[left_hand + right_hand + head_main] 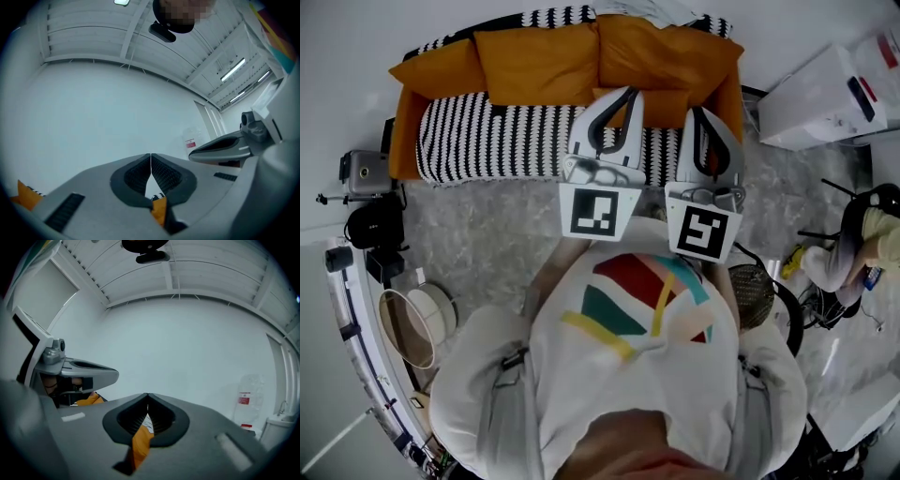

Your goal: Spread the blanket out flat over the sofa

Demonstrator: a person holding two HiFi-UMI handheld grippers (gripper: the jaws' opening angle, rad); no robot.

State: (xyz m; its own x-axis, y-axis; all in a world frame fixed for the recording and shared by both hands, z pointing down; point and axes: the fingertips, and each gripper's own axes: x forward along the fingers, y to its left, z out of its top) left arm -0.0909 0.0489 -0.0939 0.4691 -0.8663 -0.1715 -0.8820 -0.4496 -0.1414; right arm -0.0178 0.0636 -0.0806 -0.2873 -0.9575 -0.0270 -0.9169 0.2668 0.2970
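Partly, the left gripper [630,92] hides the blanket [487,141].

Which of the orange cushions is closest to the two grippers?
The low cushion between the left gripper and right gripper; the others sit farther back on the sofa.

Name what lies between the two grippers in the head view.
Between the left gripper and right gripper, the head view shows an orange cushion on the striped blanket.
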